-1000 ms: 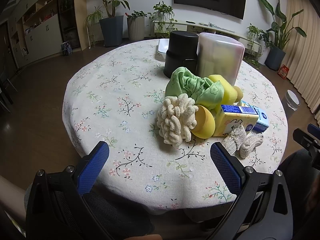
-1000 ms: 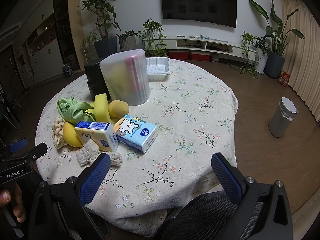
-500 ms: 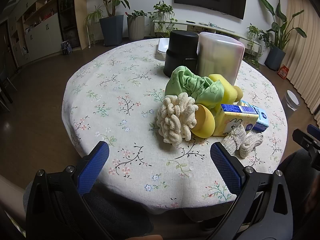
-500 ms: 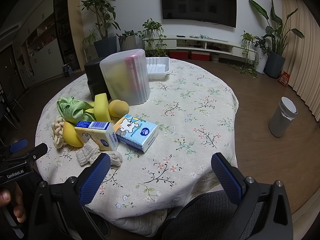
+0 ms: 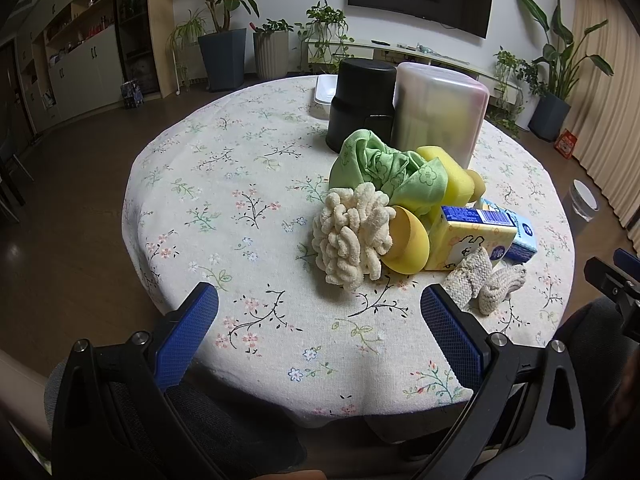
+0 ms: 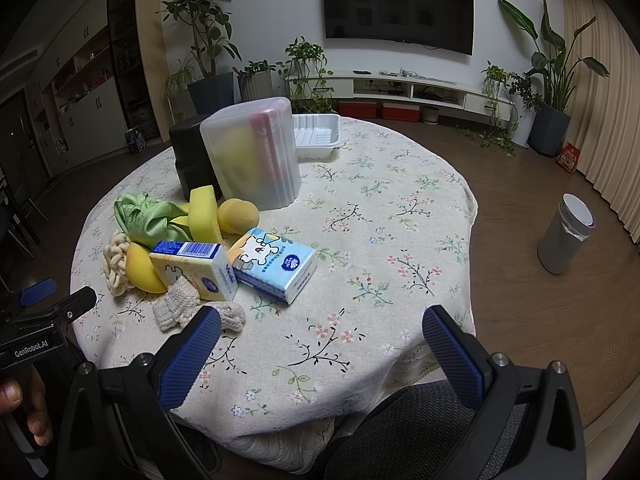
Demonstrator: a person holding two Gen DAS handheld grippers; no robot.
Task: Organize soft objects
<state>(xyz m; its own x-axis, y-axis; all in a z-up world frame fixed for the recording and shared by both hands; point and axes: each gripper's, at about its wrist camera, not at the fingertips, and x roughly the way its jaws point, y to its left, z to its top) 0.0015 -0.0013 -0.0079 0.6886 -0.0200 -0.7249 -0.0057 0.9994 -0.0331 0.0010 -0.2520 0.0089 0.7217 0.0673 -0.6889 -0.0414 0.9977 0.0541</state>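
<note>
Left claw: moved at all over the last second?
No. In the left wrist view the left claw frames the fluffy cream chenille mitt and black cylindrical container exactly as before, so it has held position.

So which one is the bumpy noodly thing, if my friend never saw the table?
Start at the round table with the flowered cloth and find the pile beside the tall black canister. At the pile's near left edge sits the cream chenille scrubber, touching a yellow half-round sponge. It alone is all fat, looping fingers.
</note>
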